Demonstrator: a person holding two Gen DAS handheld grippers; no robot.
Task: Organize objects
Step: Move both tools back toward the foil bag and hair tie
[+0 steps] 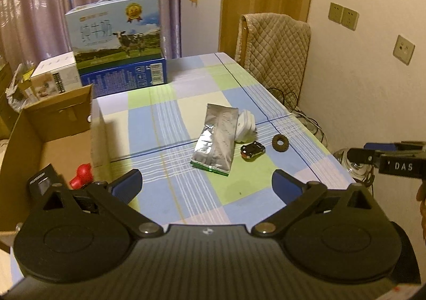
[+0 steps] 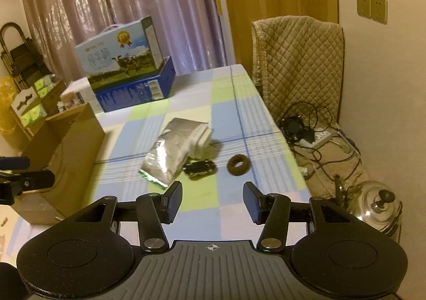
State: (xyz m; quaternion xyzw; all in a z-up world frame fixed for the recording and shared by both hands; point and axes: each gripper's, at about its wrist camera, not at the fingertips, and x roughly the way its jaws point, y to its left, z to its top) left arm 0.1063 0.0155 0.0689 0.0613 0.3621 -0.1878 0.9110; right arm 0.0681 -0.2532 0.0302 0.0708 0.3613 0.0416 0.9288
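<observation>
On the checked tablecloth (image 1: 165, 119) lie a silver foil pouch (image 1: 217, 140), a white folded item (image 1: 246, 124), a small black toy car (image 1: 253, 150) and a brown ring (image 1: 281, 142). My left gripper (image 1: 207, 180) stands wide open above the cloth, short of the pouch, with nothing between its fingers. An open cardboard box (image 1: 53, 140) to its left holds a red object (image 1: 81, 176) and a black item (image 1: 42, 180). My right gripper (image 2: 213, 193) is partly open and empty, hovering short of the toy car (image 2: 199, 167) and the ring (image 2: 237, 165), with the pouch (image 2: 170, 151) left of them.
A milk carton case (image 1: 117, 34) sits on a blue box at the table's far end, with a white box (image 1: 56, 74) beside it. A chair with a quilted cover (image 1: 277, 44) stands past the right edge. Cables (image 2: 311, 135) and a glass jar (image 2: 378, 207) are on the floor.
</observation>
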